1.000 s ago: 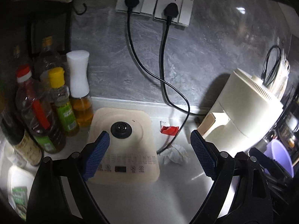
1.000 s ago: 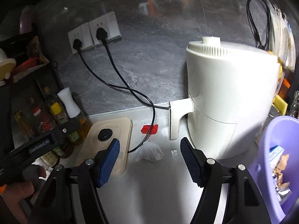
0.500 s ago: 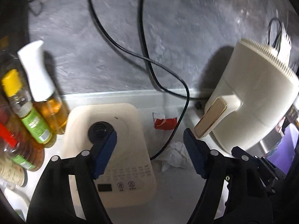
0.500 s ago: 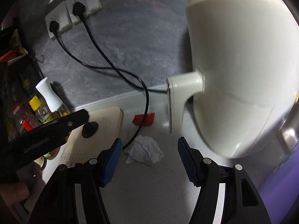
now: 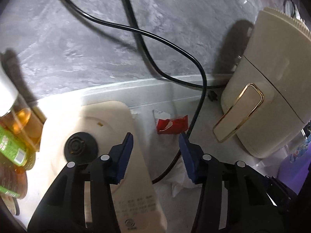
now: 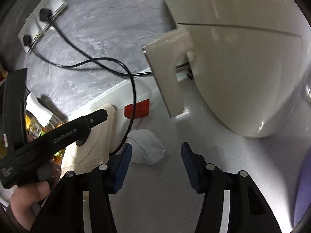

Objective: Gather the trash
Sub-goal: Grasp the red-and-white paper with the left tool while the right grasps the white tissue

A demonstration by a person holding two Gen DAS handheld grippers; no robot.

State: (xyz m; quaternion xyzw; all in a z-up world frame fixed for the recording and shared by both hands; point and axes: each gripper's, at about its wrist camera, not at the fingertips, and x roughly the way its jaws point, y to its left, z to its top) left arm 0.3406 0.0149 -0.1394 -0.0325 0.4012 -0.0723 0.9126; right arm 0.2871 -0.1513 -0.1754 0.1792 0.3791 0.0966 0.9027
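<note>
A torn red wrapper (image 5: pixel 172 125) lies on the white counter by the back wall, under a black cord (image 5: pixel 196 104). My left gripper (image 5: pixel 155 137) hovers just short of it. Its jaws are closing and nothing is pressed between the pads. A crumpled white tissue (image 6: pixel 146 145) sits nearer, just ahead of my right gripper (image 6: pixel 155 147), by its left fingertip. The right jaws are closing too, with no contact. The tissue (image 5: pixel 178 180) also shows behind the left gripper's right finger. The red wrapper (image 6: pixel 137 108) appears further back in the right wrist view.
A cream kettle base (image 5: pixel 108 136) sits left of the trash and a cream air fryer (image 5: pixel 268 89) right, its handle (image 6: pixel 165 77) jutting out. Oil bottles (image 5: pixel 13 136) crowd the far left. A purple bin (image 6: pixel 303 184) stands at the right. A hand (image 6: pixel 25 200) holds the left gripper.
Both grippers have dropped towards the counter and moved closer to the trash. Both pairs of jaws have narrowed, the left one much more. The wrapper and the tissue lie where they were.
</note>
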